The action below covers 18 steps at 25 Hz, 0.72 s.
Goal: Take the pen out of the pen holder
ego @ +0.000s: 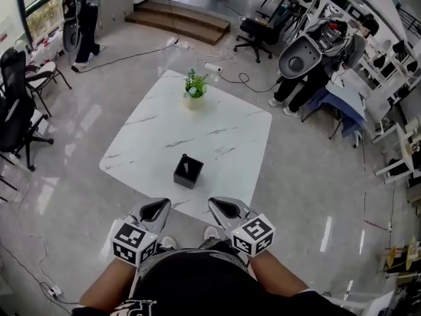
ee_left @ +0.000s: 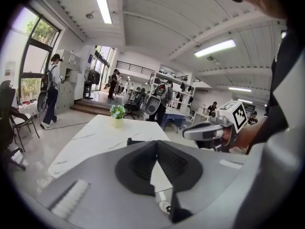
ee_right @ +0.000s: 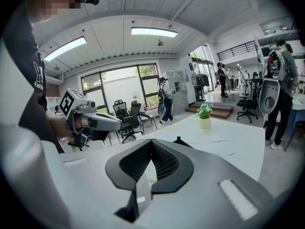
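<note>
- A white, marble-veined square table (ego: 217,130) fills the middle of my head view.
- My left gripper (ego: 158,207) and right gripper (ego: 222,207) hover side by side at its near edge. Both have their jaws pressed together with nothing between them.
- A black square open-topped pen holder (ego: 180,177) stands near that edge, ahead of both grippers.
- A small green plant in a cream pot (ego: 195,92) sits far back.
- A thin pale pen (ego: 189,168) shows inside the holder, too small for me to tell which way it points.
</note>
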### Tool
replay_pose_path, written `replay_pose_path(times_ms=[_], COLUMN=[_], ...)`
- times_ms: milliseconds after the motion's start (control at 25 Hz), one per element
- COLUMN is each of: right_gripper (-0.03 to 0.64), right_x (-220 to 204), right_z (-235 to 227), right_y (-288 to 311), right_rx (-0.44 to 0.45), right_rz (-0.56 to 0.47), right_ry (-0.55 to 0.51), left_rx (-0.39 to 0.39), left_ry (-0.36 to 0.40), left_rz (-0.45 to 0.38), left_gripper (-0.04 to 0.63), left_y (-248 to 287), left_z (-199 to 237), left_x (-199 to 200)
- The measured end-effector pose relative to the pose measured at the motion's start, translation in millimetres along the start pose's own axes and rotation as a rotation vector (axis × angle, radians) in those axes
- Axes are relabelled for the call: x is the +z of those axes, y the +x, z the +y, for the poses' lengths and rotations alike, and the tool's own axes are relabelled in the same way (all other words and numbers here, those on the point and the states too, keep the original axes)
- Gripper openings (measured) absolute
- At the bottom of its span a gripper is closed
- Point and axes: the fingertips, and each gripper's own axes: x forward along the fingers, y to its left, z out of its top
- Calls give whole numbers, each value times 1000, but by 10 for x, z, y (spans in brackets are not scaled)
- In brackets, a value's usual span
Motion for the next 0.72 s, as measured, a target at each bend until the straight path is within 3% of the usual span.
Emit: replay_pose_path(times_ms=[240,720], right_gripper=[0,0], right_x=[110,137], right_z=[-189,-377], right_y=[49,130], right_rx=[51,109], right_rz=[17,28], right_ry=[-67,-152], left_rx=[52,141], left_ry=[-47,-67], left_rz=[-14,-1], left_gripper=[57,57], left_y=[109,215], left_z=[-16,0], left_x=[96,83])
